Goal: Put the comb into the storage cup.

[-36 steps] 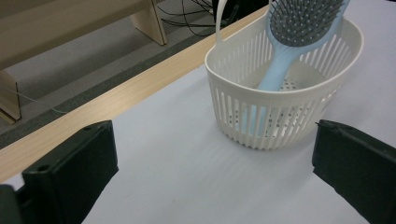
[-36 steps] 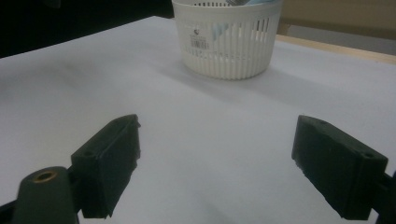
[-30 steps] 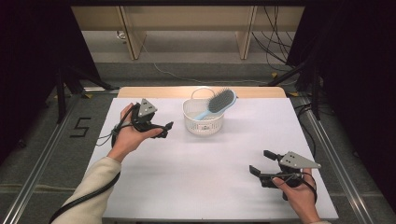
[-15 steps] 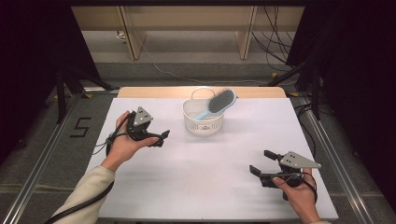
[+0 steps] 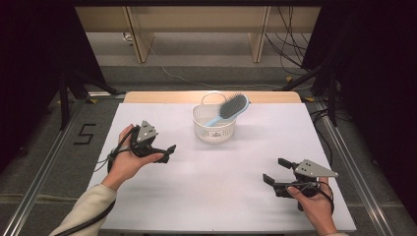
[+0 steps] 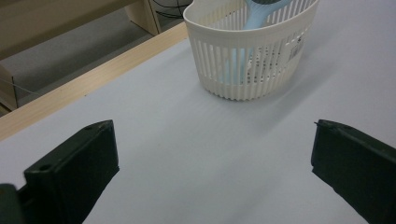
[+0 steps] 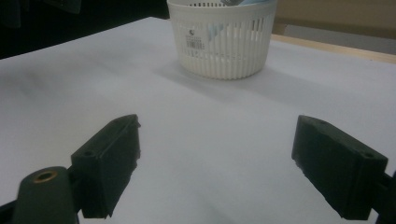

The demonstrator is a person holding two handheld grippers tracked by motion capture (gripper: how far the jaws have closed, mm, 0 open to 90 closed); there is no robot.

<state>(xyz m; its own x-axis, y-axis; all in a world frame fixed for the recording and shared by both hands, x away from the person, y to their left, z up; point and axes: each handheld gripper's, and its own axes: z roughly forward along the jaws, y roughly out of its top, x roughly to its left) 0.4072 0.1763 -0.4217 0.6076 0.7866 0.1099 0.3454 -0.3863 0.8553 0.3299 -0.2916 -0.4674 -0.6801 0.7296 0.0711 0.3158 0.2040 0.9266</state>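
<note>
A white slatted basket (image 5: 213, 126) stands at the back middle of the white table. A light-blue hairbrush (image 5: 230, 109) with a dark bristle head leans in it, head sticking out to the upper right. My left gripper (image 5: 167, 153) hovers left of the basket and nearer the person, open and empty; the left gripper view has the basket (image 6: 252, 60) ahead between its wide-apart jaws (image 6: 215, 163). My right gripper (image 5: 276, 170) sits at the front right, open and empty, facing the basket (image 7: 222, 42) from farther off in the right gripper view (image 7: 217, 158).
The white table cover (image 5: 221, 201) spreads between both hands. A bare wooden strip (image 5: 162, 97) runs along the far edge. Metal rails flank the table, a "5" (image 5: 84, 133) is marked on the floor at left, and cables (image 5: 290, 49) lie behind.
My left gripper has drawn back from the basket, toward the person and slightly left. The right gripper, the basket and the brush have not moved.
</note>
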